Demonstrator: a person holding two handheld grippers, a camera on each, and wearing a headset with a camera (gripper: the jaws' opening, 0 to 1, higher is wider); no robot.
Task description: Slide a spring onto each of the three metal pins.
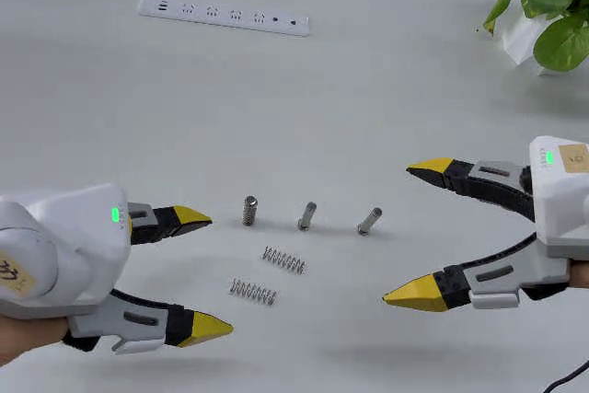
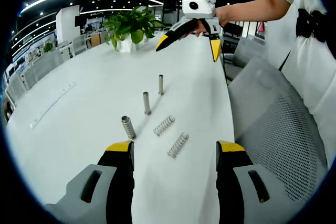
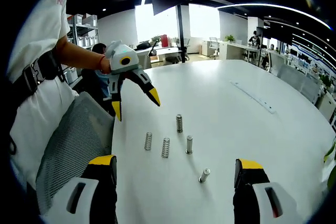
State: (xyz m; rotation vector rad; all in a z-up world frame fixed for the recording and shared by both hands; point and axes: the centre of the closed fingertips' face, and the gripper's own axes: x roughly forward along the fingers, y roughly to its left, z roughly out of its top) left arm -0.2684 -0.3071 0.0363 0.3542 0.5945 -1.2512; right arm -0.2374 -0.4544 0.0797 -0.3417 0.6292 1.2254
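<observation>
Three metal pins stand in a row on the white table. The left pin (image 1: 249,210) (image 2: 127,127) (image 3: 179,123) wears a spring. The middle pin (image 1: 307,216) (image 2: 146,103) (image 3: 189,144) and the right pin (image 1: 369,220) (image 2: 160,84) (image 3: 204,174) are bare. Two loose springs lie flat in front of them: one (image 1: 282,260) (image 2: 164,125) (image 3: 166,147) nearer the pins, the other (image 1: 252,291) (image 2: 178,145) (image 3: 148,140) closer to me. My left gripper (image 1: 204,273) (image 2: 175,153) (image 3: 134,100) hovers open left of the springs. My right gripper (image 1: 421,229) (image 3: 175,167) (image 2: 190,41) hovers open right of the pins. Both hold nothing.
A white power strip (image 1: 224,14) (image 2: 52,105) (image 3: 254,96) lies at the far side of the table. A potted plant (image 1: 546,2) (image 2: 131,26) stands at the far right corner. A mesh chair (image 2: 278,114) (image 3: 68,145) sits beside the table's near edge.
</observation>
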